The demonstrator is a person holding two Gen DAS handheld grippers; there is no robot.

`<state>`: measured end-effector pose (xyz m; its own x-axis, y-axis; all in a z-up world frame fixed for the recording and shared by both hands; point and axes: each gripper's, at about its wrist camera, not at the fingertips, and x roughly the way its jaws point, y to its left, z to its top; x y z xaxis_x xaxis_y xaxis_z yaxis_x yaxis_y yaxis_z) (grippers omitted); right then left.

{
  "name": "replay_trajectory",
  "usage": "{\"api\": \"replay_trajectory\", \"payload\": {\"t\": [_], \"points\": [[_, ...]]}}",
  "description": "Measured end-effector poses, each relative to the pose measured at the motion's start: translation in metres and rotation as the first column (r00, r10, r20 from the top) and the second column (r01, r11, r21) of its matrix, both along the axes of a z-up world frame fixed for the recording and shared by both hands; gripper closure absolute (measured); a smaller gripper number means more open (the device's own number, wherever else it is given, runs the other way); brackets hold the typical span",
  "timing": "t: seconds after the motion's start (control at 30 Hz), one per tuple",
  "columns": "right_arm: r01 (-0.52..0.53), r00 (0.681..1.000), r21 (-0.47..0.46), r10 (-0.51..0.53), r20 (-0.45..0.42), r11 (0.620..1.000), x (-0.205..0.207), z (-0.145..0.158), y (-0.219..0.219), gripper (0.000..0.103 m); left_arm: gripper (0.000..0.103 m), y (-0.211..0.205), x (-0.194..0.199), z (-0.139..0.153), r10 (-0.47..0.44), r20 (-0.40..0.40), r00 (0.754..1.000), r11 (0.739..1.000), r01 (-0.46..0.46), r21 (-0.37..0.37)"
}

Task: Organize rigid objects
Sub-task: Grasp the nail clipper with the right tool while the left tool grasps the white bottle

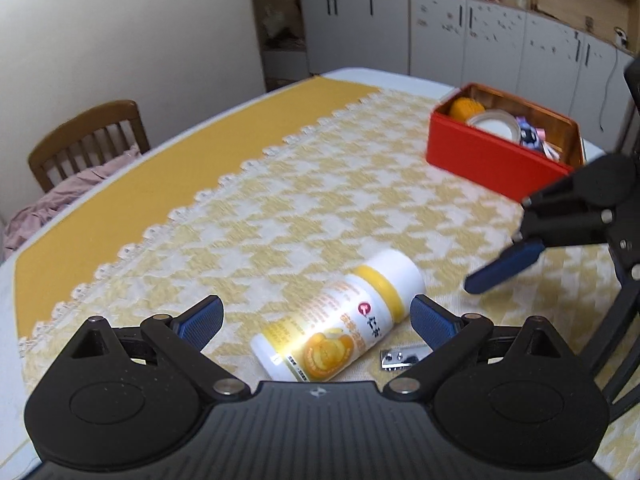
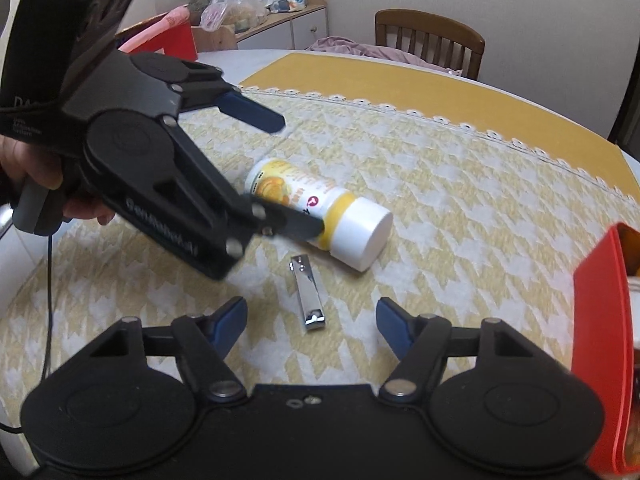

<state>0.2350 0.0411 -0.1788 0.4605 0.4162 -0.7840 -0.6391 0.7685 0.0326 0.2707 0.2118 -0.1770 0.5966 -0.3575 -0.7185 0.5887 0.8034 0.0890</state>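
A white and yellow bottle [image 1: 340,320] lies on its side on the yellow-checked tablecloth [image 1: 304,208]. My left gripper [image 1: 316,322] is open, and its blue pads flank the bottle without touching it. In the right wrist view the left gripper [image 2: 300,176] straddles the bottle [image 2: 340,220] from above. A shiny metal nail clipper [image 2: 308,296] lies flat beside the bottle. My right gripper [image 2: 312,322] is open with the clipper between its fingers, pads apart from it. The clipper [image 1: 402,359] also shows in the left wrist view, by my right fingertip [image 1: 500,268].
A red box [image 1: 496,160] holding a tape roll and small items stands at the table's far right; its wall [image 2: 600,320] is close on my right. A wooden chair [image 1: 88,140] with pink cloth stands beyond the table. A hand [image 2: 36,176] holds the left gripper.
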Motion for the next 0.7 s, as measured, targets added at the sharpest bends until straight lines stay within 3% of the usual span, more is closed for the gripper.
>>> {"api": "replay_trajectory", "payload": {"t": [0.47, 0.53, 0.7], "points": [[-0.069, 0.997, -0.08, 0.072, 0.034, 0.994, 0.008, -0.017, 0.025, 0.068, 0.004, -0.004, 0.017, -0.023, -0.018, -0.031, 0.999, 1.0, 0.018, -0.016], [-0.073, 0.997, -0.071, 0.075, 0.031, 0.995, 0.01, -0.017, 0.027, 0.073, 0.01, -0.005, 0.018, -0.023, -0.023, -0.043, 0.999, 0.999, 0.022, -0.023], [-0.073, 0.997, -0.061, 0.075, 0.036, 0.995, 0.009, -0.019, 0.027, 0.077, 0.017, -0.004, 0.018, -0.023, -0.005, -0.054, 0.999, 0.999, 0.003, -0.033]]}}
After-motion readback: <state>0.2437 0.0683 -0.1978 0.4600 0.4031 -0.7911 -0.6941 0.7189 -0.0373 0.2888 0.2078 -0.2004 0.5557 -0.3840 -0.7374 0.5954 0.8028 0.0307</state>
